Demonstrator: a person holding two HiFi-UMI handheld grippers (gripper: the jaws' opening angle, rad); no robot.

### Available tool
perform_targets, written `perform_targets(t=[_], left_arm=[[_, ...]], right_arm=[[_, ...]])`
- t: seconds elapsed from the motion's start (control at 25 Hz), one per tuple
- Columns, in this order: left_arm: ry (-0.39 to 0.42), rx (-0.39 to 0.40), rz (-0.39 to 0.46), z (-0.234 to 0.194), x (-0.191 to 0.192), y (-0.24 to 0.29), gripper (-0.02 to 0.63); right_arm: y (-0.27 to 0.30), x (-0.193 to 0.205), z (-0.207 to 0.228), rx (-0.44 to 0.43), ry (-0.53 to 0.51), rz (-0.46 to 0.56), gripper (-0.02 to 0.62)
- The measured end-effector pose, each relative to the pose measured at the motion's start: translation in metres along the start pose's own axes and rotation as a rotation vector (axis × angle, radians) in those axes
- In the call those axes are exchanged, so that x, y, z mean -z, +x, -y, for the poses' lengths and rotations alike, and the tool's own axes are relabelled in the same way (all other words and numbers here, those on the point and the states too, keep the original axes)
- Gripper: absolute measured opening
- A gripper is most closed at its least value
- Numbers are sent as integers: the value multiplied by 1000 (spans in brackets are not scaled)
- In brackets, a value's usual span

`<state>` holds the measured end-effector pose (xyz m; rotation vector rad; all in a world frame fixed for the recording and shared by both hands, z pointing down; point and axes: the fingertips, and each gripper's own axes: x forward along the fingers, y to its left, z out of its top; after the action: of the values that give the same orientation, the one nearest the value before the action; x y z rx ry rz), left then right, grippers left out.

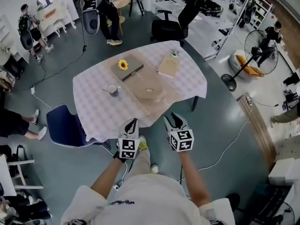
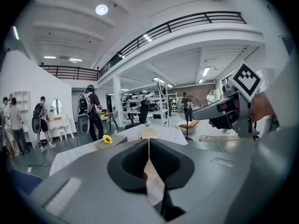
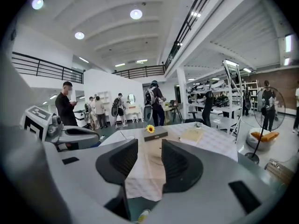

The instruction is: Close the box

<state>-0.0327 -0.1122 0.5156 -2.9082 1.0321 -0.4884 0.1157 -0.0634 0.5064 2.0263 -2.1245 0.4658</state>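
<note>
Both sets of jaws well short of the box (image 1: 147,89).

You've got a matt checked fabric cloth (image 1: 93,102), soft and draped, and the box (image 1: 132,70) on it looks like matt grey card. Your left gripper (image 2: 148,143) and right gripper (image 3: 149,146) are smooth matt grey plastic with black matt foam-like pads (image 3: 180,167). The floor (image 1: 225,125) is smooth with a slight sheen.

Grey floor (image 1: 56,172), black office chair (image 1: 168,29), standing fan (image 1: 261,45)
</note>
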Motion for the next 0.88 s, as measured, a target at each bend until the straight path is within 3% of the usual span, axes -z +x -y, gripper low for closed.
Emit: perform_targets(t=[0.44,0.88], left_arm=[[-18,-32,133,26,-37,-124,2],[-24,-14,209,43,-94,-156,2]], right_arm=[[-122,-47,-71,-31,-93,183,153],[-172,-86,-75,-29,-127,291,138]])
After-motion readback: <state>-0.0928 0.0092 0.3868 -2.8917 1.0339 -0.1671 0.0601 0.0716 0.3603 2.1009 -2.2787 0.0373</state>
